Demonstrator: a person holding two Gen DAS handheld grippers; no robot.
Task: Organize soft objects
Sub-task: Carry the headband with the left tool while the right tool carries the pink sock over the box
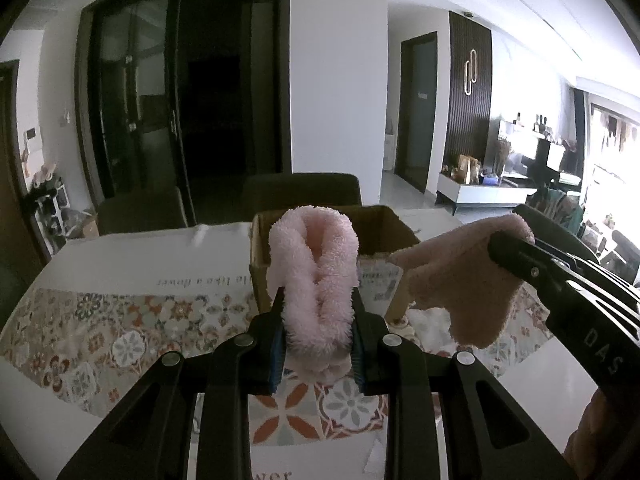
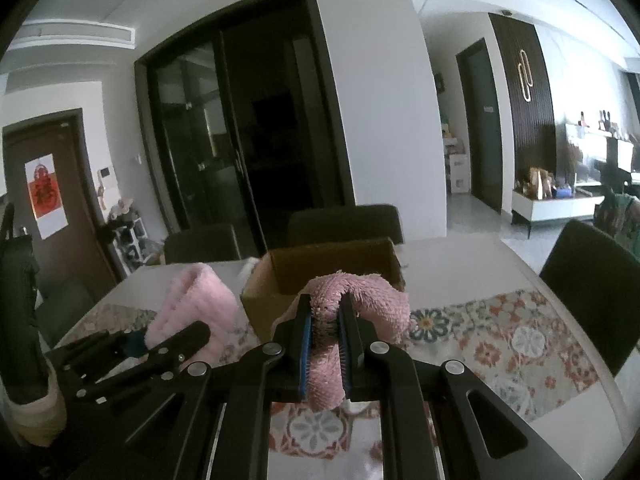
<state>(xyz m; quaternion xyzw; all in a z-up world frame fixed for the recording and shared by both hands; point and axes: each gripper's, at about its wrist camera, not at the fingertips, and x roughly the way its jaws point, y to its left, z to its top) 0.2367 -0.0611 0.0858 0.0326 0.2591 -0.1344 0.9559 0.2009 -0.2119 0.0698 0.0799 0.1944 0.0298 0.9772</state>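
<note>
My left gripper [image 1: 318, 300] is shut on a fluffy light pink cloth [image 1: 314, 268], folded into a loop and held above the table in front of an open cardboard box [image 1: 384, 228]. My right gripper [image 2: 325, 308] is shut on a darker pink terry cloth [image 2: 360, 296], held just in front of the same box [image 2: 332, 260]. The right gripper also shows in the left wrist view [image 1: 516, 252] with its cloth [image 1: 456, 284] hanging down. The left gripper [image 2: 168, 344] and its cloth [image 2: 196, 304] show at the left of the right wrist view.
The table [image 2: 472, 256] carries a floral patterned runner [image 2: 500, 340]. Dark chairs stand behind the table [image 2: 344, 220] and at its right side [image 2: 588, 280]. A white object [image 1: 432, 328] lies on the runner under the right gripper's cloth.
</note>
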